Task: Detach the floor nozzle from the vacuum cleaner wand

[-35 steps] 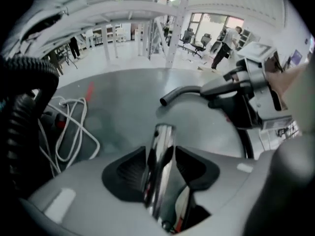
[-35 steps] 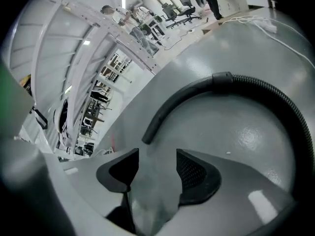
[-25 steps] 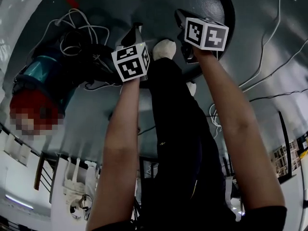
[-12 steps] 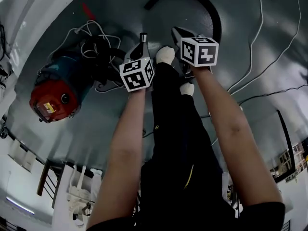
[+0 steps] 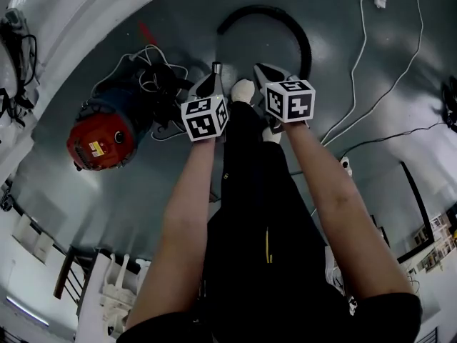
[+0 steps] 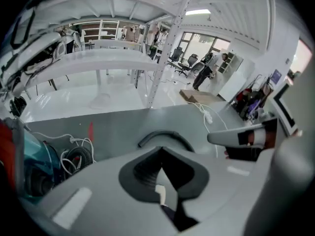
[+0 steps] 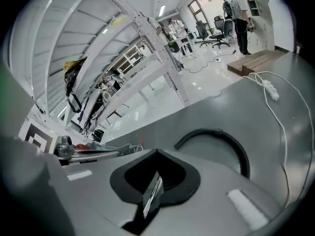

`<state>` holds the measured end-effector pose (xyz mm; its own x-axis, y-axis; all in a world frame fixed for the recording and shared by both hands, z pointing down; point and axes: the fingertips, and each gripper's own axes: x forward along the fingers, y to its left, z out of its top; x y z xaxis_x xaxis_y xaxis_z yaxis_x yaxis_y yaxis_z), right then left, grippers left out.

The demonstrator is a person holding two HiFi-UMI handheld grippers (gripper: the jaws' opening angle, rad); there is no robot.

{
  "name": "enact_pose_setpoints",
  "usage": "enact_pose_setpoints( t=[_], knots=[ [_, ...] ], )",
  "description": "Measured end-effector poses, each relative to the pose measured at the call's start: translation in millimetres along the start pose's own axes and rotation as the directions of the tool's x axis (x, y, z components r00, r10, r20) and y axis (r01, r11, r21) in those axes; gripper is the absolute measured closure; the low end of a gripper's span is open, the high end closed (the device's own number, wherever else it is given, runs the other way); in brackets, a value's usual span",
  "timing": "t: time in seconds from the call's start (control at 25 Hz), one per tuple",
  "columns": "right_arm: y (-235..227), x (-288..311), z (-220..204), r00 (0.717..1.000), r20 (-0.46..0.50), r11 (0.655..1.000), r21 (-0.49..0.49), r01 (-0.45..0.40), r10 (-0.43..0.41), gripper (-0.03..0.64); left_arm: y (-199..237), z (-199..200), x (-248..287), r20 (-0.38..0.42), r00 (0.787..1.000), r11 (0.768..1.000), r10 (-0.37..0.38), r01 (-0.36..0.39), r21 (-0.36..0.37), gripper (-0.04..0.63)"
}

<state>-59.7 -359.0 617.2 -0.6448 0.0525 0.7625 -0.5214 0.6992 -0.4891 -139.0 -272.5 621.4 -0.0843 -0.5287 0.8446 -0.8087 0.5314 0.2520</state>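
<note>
Up from the grey floor have come the left hand-held gripper and the right hand-held gripper since a second ago. Head view: they hang side by side above the person's white shoe. The red-and-teal vacuum cleaner lies on the floor to their left, a black hose curving beyond. Left gripper view: jaws clenched together, nothing between them. Right gripper view: clenched and empty too, the hose past its tips. The wand and nozzle I cannot pick out.

Bright, even ceiling strip lights. Pale glare on grey floor beside black hose. Fisheye bending and dark corners around it. Near foreground blurred.
</note>
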Motion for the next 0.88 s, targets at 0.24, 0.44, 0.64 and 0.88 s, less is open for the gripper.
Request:
enact_pose_setpoints(
  t=[0.24, 0.44, 0.64, 0.88],
  knots=[
    [31.8, -41.4, 27.8, 1.000, 0.021, 0.999, -0.044, 0.009, -0.008, 0.618, -12.1, 43.2, -49.2, 0.035, 0.999, 0.999, -0.027, 0.027, 0.017, 0.586],
    [59.9, -77.9, 52.1, 0.998, 0.069, 0.998, -0.058, 0.014, -0.010, 0.618, -15.7, 60.1, -91.2, 0.040, 0.998, 0.998, -0.051, 0.050, 0.026, 0.586],
    [79.4, -113.4, 64.0, 0.997, 0.077, 0.997, -0.066, 0.027, -0.022, 0.618, -17.6, 78.4, -130.3, 0.041, 0.997, 0.997, -0.071, 0.070, 0.034, 0.586],
    [101.9, -134.5, 75.4, 0.995, 0.098, 0.997, -0.070, 0.026, -0.019, 0.620, -19.6, 87.2, -154.0, 0.032, 0.996, 0.993, -0.089, 0.086, 0.080, 0.586]
  ],
)
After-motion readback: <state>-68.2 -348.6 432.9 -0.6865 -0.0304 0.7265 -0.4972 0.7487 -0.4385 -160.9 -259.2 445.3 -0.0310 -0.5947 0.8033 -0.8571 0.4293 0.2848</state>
